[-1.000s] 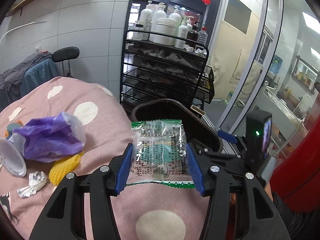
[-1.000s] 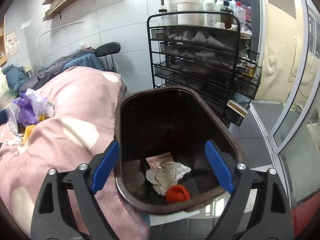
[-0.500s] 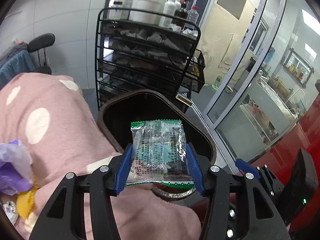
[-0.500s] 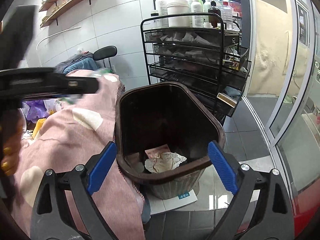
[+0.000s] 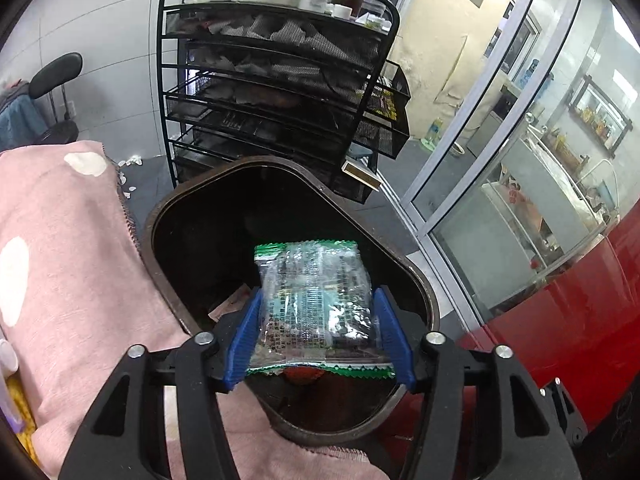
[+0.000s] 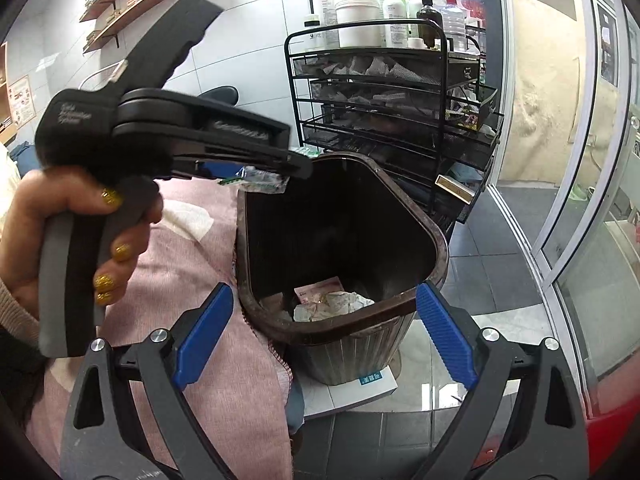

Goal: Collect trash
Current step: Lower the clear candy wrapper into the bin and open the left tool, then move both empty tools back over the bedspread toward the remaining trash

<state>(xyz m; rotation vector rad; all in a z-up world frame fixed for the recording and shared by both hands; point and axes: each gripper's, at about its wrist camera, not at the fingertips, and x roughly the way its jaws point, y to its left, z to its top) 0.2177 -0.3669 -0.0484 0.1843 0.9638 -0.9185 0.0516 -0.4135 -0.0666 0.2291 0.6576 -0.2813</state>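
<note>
Left wrist view: clear snack wrapper [image 5: 316, 304], green-edged, dense print unreadable, clamped in left gripper [image 5: 318, 340] above open brown trash bin [image 5: 416, 280]. Crumpled paper [image 6: 332, 306] inside bin. Right gripper [image 6: 324, 340] spread wide, empty, near bin rim. Pink blanket [image 6: 180, 264] alongside.

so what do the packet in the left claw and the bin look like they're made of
Packet: thin clear plastic film, glossy, probably; it crinkles, glints, and shows print with green serrated edges. Bin: dark brown, likely moulded plastic; smooth, slightly shiny rim, ribbed outer wall. Metal cannot be ruled out.
</note>
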